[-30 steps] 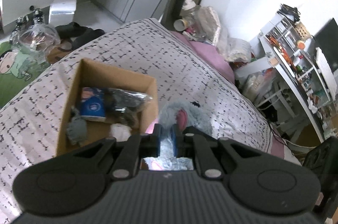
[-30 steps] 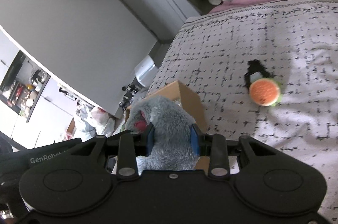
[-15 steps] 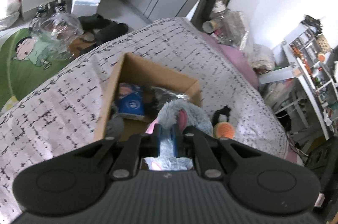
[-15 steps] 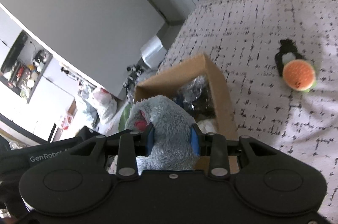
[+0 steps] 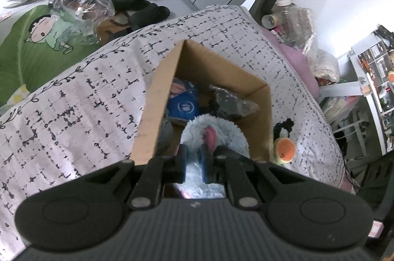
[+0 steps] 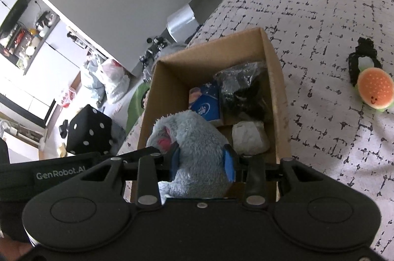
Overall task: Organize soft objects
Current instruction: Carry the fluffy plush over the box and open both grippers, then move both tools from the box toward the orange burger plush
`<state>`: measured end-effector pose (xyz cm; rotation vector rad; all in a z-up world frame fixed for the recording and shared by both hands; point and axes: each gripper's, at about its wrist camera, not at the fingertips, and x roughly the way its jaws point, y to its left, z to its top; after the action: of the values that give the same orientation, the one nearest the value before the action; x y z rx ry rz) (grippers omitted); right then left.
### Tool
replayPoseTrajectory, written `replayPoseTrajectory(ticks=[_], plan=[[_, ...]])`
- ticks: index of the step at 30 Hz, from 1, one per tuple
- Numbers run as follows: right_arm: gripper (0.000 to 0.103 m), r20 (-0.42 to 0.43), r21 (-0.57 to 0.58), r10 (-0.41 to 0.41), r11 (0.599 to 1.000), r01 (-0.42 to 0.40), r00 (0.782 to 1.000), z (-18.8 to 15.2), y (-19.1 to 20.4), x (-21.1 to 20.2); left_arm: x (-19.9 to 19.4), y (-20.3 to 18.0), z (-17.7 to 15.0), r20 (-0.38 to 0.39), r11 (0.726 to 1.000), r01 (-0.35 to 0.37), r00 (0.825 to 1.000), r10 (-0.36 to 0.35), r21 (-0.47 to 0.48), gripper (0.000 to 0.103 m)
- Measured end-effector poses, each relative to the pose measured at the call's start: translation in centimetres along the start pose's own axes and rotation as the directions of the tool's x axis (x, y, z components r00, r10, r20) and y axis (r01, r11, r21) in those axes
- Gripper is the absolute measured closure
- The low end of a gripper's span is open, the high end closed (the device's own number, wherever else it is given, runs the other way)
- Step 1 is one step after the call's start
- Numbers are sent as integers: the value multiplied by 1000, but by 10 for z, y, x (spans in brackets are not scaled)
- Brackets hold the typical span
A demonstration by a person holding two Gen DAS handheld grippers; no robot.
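Note:
A grey plush toy (image 5: 221,135) with a pink patch hangs over the open cardboard box (image 5: 147,123). Both grippers hold it. My left gripper (image 5: 194,160) is shut on a thin fold of its fur. In the right wrist view the grey plush toy (image 6: 197,137) fills the gap of my right gripper (image 6: 200,160); those jaws are opening, and the blue pads still touch its sides. The cardboard box (image 6: 278,88) contains a blue packet (image 6: 205,103), a black bag (image 6: 243,91) and a white wad (image 6: 250,137). An orange plush (image 6: 374,91) lies on the bed to the right.
The box stands on a bed with a white cover with black marks (image 6: 332,14). A black dotted dice cushion (image 6: 90,130) sits beyond the bed's left edge. Bags and clutter lie on the floor (image 5: 81,4). Shelves (image 5: 369,78) stand at the right.
Both grippers have carried the grey plush toy from beside the box to above its opening and lower. The right jaws stand a little wider.

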<state>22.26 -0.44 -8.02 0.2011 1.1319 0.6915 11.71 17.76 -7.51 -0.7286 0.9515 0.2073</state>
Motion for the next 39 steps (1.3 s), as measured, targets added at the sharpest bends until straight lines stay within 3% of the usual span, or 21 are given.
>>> replayPoseTrajectory(ticks=[4, 8, 12, 16, 19, 20, 21, 27, 30, 34, 39], plan=[[62, -20, 9, -12, 1000, 12, 1000, 0, 0, 4, 2, 2, 0, 0, 1000, -17, 1000, 17, -4, 92], [59, -13, 8, -26, 1000, 26, 1000, 0, -2, -1, -1, -8, 3, 20, 995, -75, 997, 74, 70, 81], [51, 2, 32, -16, 999, 16, 1000, 1, -8, -12, -14, -10, 6, 68, 997, -43, 997, 38, 65, 56], [46, 32, 50, 0, 999, -2, 999, 2, -16, -27, -24, -23, 8, 124, 992, -44, 992, 29, 121, 31], [40, 69, 56, 20, 998, -23, 997, 2, -24, -43, -33, -33, 5, 176, 988, -46, 984, 19, 150, 21], [32, 81, 56, 23, 998, -27, 996, 1, -27, -48, -35, -36, 4, 189, 988, -45, 982, 17, 146, 19], [25, 96, 54, 23, 998, -28, 995, 1, -29, -54, -36, -38, 3, 199, 989, -42, 980, 14, 140, 18], [7, 174, 21, 25, 999, -29, 984, -2, -43, -86, -43, -58, -4, 218, 986, -51, 976, 15, 159, 17], [5, 211, -2, 11, 1000, -11, 977, -5, -52, -98, -50, -64, -9, 250, 995, -30, 968, 6, 92, 17], [0, 239, -27, 2, 1000, 5, 971, -7, -60, -113, -59, -75, -13, 317, 993, -14, 948, -25, 119, 16], [0, 263, -77, -70, 993, 93, 962, -10, -67, -126, -57, -86, -15, 307, 989, -5, 951, -40, 146, 15]])
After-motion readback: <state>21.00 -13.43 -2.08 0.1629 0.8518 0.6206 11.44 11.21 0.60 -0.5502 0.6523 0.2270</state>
